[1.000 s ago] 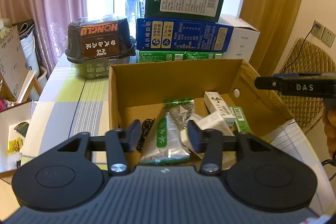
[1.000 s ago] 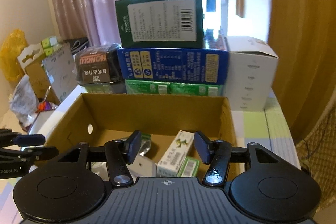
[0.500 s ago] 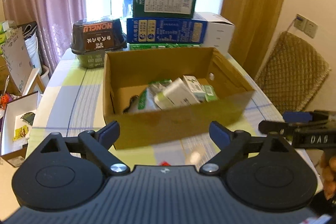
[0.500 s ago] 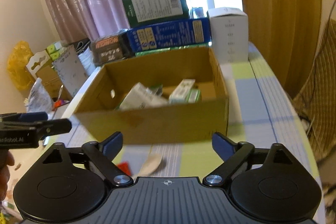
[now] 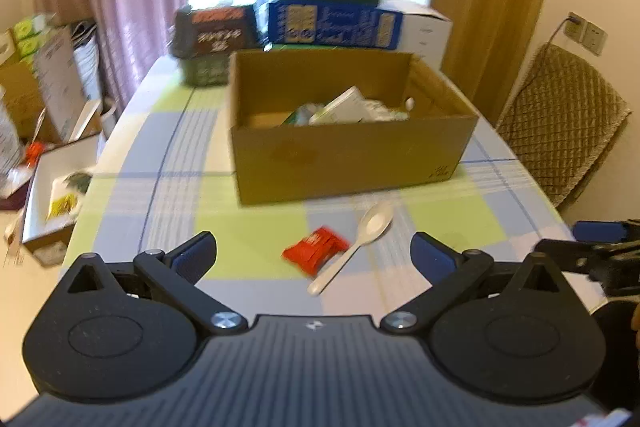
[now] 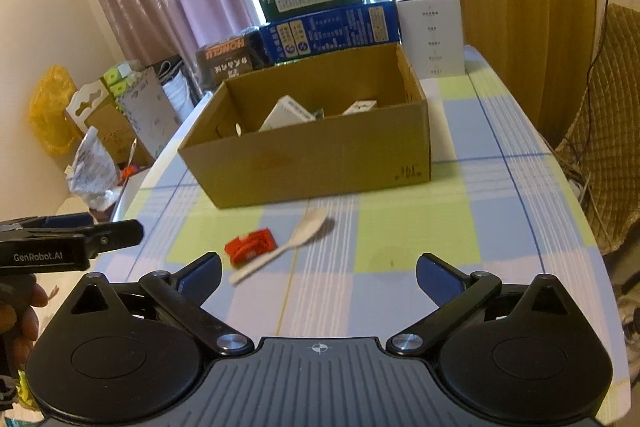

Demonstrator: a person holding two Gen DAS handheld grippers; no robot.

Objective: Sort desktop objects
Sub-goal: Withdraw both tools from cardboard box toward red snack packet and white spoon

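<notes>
From the left wrist, the left gripper [image 5: 313, 251] hangs with jaws wide and empty over the checked tabletop [image 5: 168, 163]; the red packet [image 5: 315, 251] and white spoon [image 5: 356, 247] lie touching, just before the cardboard box [image 5: 352, 163]; both look light, the spoon stiff and best pinched across its handle. From the right wrist, the right gripper [image 6: 319, 275] is likewise spread and empty; the packet's print is blurred, and the box's contents are half hidden by its wall.

"GenRobot.AI" on left tool [image 6: 132, 231]

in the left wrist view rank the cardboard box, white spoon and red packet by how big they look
1. cardboard box, by far the largest
2. white spoon, long and thin
3. red packet, shorter than the spoon

Spoon and packet lie side by side, so nearness hardly skews that pair.
</notes>
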